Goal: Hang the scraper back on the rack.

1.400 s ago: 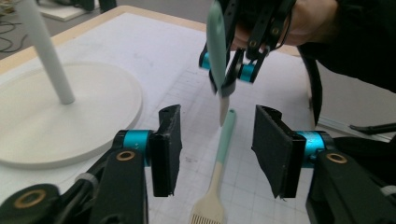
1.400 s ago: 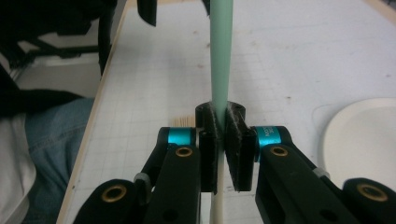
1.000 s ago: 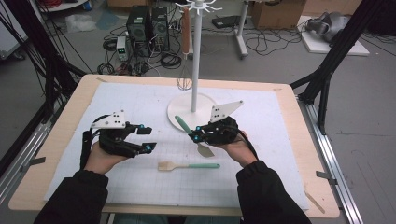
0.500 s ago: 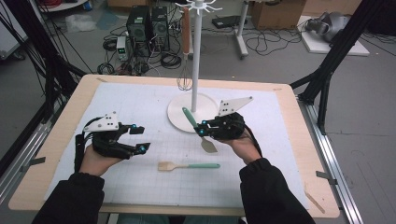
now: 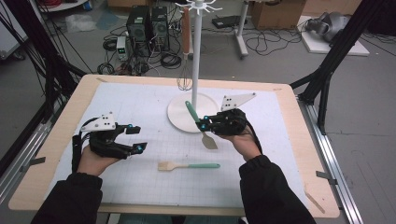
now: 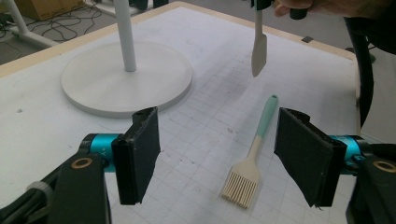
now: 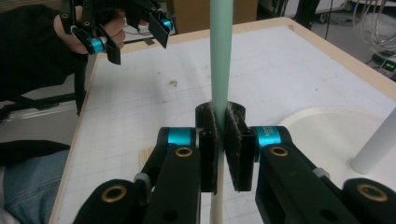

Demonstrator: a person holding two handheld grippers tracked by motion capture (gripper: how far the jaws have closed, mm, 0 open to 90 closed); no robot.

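While clamped in the right gripper (image 5: 204,125), a raised spatula (image 5: 208,140).

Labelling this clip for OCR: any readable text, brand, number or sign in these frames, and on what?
None can be read.
Right gripper: small print on its blue collar, too blurred to read.
Device on the floor: a green display, too small to read.
Spatula, brush, stand base, mat: no text on them; the mat has grid lines.
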